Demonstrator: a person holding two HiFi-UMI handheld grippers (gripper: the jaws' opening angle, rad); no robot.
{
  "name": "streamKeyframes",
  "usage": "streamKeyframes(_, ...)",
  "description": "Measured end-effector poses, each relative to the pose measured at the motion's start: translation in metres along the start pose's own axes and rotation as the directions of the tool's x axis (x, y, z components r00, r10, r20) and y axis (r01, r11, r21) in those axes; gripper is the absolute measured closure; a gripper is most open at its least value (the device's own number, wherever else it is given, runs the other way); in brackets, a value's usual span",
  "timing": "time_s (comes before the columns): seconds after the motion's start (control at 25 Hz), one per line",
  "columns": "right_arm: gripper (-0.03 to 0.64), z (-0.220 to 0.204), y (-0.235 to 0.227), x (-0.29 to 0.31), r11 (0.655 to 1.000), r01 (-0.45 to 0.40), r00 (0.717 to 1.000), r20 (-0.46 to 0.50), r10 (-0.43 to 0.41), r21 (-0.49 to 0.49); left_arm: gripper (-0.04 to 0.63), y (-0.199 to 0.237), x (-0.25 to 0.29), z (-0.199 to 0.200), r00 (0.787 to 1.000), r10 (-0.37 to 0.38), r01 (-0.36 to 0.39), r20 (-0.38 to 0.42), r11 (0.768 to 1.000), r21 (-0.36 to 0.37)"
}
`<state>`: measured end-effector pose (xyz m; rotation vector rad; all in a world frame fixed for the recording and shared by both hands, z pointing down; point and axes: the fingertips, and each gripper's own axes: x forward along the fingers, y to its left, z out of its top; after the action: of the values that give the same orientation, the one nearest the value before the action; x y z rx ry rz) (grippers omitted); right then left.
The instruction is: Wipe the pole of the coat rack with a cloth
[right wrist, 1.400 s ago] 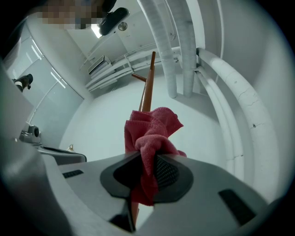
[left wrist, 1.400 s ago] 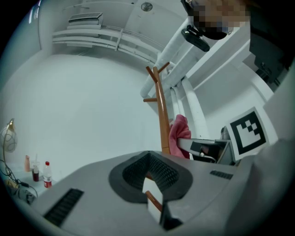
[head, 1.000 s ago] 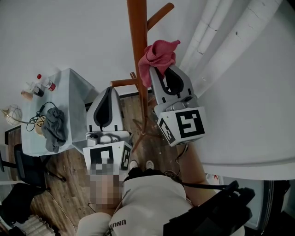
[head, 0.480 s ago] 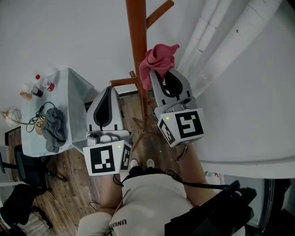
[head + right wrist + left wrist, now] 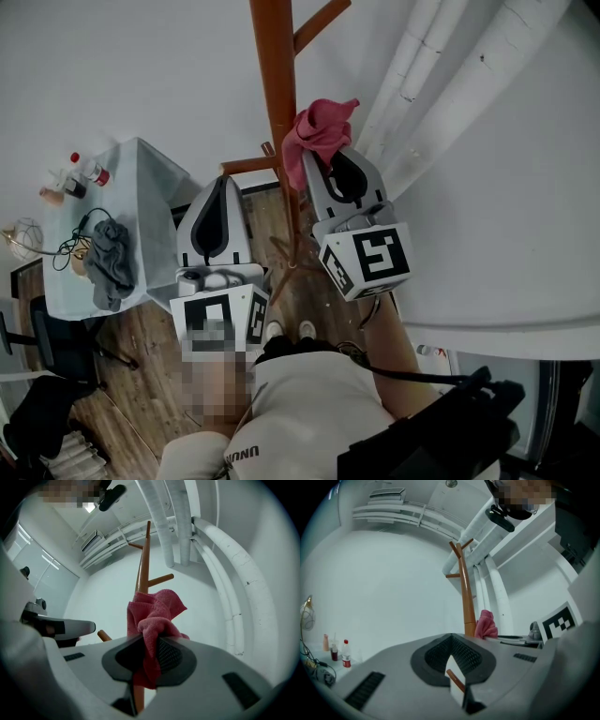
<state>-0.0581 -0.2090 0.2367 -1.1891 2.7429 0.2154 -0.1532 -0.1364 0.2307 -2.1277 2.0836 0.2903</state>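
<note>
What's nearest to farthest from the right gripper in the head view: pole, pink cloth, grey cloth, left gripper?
1. Pink cloth: clamped by the jaws of the right gripper.
2. Coat rack pole: just left, beside the cloth.
3. Left gripper: farther left, past the pole.
4. Grey cloth: far left, on the table.

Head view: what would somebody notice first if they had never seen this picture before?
Most likely the bright pink cloth, pinched in the jaws of the right gripper and held against the tall brown pole of the coat rack at the top middle. Next comes the left gripper, lower and to the left, holding nothing. At the far left stands a small table with a grey rag on it.
</note>
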Motion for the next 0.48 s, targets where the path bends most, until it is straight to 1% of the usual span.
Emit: streamKeyframes(0.48,0.548,-0.019,-0.003,-0.003,0.999,0.022,0.999,-0.045,-0.020,0.046,0.589,0.003,-0.001,-0.003,1.000,0.005,-0.005,-0.013,1.000,-0.001)
